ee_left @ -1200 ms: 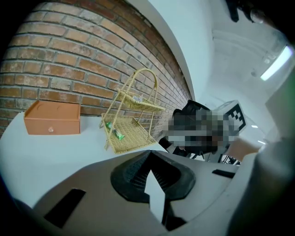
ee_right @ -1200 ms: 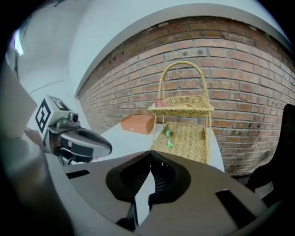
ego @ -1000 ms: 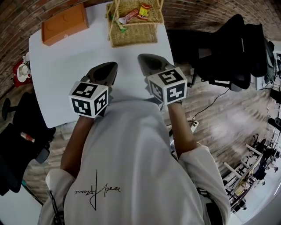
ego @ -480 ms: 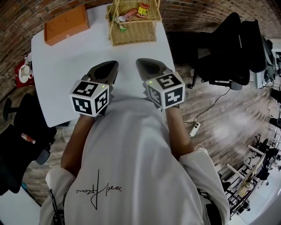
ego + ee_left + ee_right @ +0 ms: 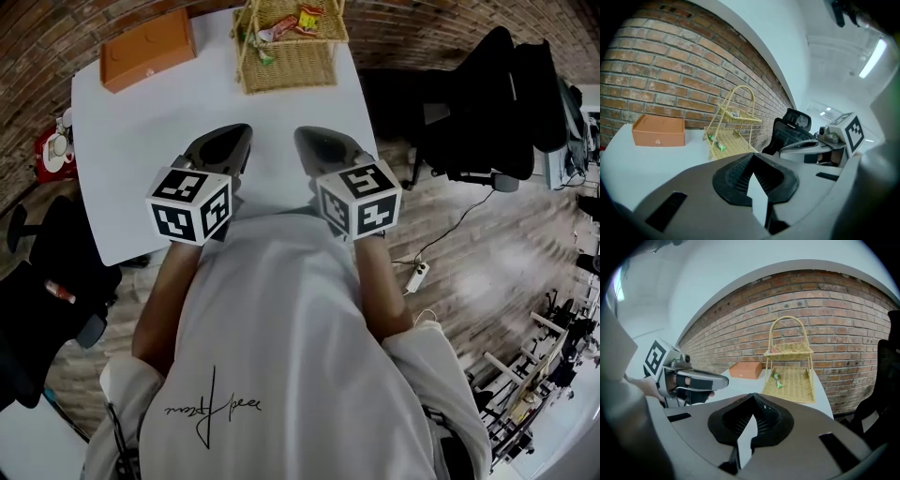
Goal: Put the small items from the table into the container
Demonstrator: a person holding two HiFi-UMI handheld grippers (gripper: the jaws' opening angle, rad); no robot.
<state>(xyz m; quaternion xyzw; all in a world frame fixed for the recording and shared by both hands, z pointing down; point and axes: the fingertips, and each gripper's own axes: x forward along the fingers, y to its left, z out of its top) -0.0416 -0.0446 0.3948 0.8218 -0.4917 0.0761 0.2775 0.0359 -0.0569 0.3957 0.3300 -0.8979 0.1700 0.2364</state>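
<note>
Inspecting from the near edge of the table (image 5: 131, 159), I hold both tools low in front of me. The left gripper (image 5: 230, 142) is closed with nothing between its jaws, and so is the right gripper (image 5: 317, 142).

Task items: the small wrapped items (image 5: 281, 28) lie in the wicker basket (image 5: 286, 70), on its upper tier. A green sweet (image 5: 777, 379) sits on its lower tray. I see no loose item on the bare tabletop, so I judge the task done or nearly so.

Risks:
- My grippers and body hide the strip of table nearest me. An item lying there could be missed.
- The basket stands near the far right corner of the table. It looks light and tall, so a careless reach with closed jaws could push it toward the edge or tip it.
- The wrappers on the upper tier lie near its rim. A knock to the handle could spill them.

Surroundings: an orange box (image 5: 145, 47) sits at the far left corner, well apart from the basket, and nothing lies between me and either. Off the table, a black office chair (image 5: 478, 103) stands to the right. A power strip (image 5: 414, 274) with its cable lies on the floor by my right side and is a trip hazard if I step back.
</note>
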